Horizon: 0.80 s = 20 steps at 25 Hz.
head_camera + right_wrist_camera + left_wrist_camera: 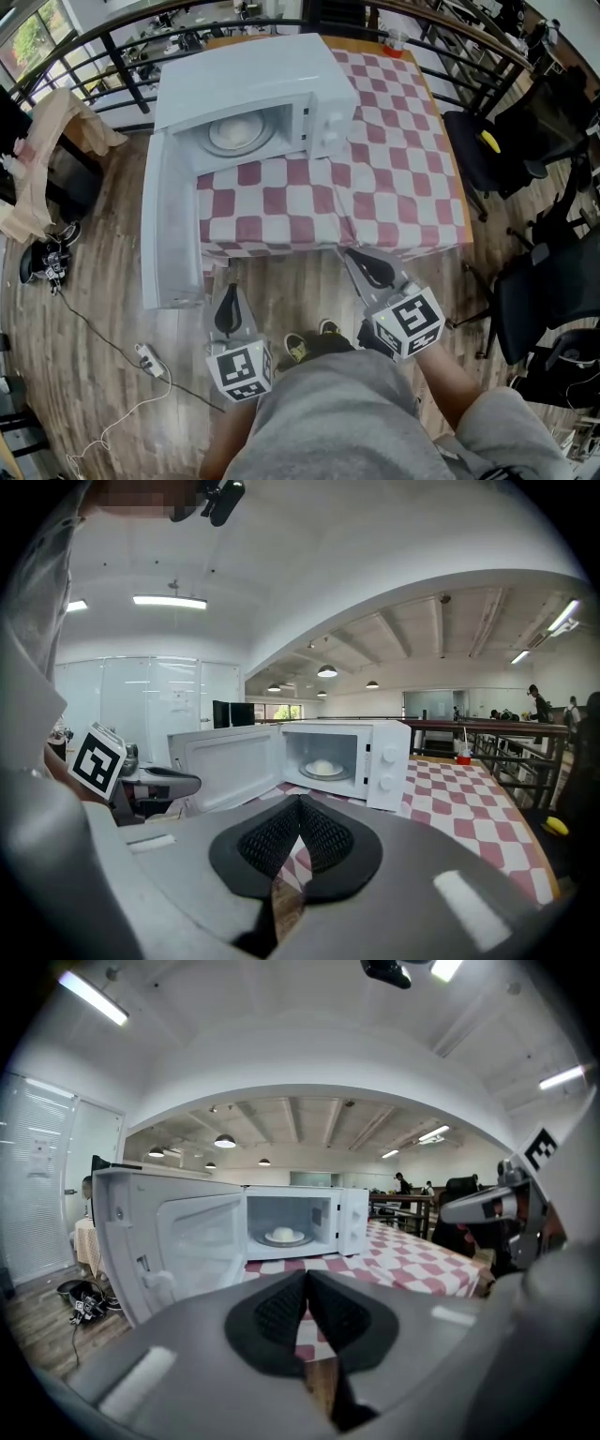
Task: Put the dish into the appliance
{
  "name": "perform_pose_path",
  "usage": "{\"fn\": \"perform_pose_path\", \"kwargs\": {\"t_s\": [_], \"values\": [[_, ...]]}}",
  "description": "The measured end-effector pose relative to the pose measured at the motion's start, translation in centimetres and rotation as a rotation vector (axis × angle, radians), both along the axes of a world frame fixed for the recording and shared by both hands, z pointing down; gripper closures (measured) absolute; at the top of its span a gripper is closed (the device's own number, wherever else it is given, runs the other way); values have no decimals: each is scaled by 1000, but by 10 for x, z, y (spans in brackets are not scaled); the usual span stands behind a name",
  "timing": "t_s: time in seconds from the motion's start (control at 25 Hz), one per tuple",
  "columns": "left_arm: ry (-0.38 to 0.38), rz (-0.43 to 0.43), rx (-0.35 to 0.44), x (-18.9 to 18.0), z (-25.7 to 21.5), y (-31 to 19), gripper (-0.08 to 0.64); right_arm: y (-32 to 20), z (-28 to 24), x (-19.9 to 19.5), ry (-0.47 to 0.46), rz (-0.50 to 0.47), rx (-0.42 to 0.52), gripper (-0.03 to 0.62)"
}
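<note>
A rectangular desk (403, 169) lay under a soft cloth of red and white checks, standing on a wood-plank floor (112, 291). At its far left corner sat the appliance, a boxy white microwave (253, 80) with smooth, glossy walls. Its flat door (169, 234) was swung fully open toward the near left, past the desk's edge. Inside the cavity, the dish (241, 131) rested on the round turntable. It was small and pale, with a low, rounded dome shape.

Both grippers hovered off the near edge of the desk, well apart from the microwave and pointing toward it. The left gripper (228, 292) had its black, ribbed pads pressed together at the tips with nothing between them. The right gripper (361, 261) was likewise fully closed and empty.
</note>
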<state>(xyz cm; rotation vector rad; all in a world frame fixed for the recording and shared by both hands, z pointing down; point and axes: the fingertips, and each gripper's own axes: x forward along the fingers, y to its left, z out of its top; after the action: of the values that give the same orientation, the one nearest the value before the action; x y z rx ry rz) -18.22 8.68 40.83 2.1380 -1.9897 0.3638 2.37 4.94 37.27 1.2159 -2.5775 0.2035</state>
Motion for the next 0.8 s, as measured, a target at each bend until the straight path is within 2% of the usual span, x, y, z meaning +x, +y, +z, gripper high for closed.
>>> {"fn": "perform_pose_path", "kwargs": {"t_s": [0.2,0.8], "values": [[-3,-12,1,4,-4,3,549,0,0,7,13,-6,-4,594],[-8,36,16,25,-4,11,549,19,0,26,31,28,3,594]]}}
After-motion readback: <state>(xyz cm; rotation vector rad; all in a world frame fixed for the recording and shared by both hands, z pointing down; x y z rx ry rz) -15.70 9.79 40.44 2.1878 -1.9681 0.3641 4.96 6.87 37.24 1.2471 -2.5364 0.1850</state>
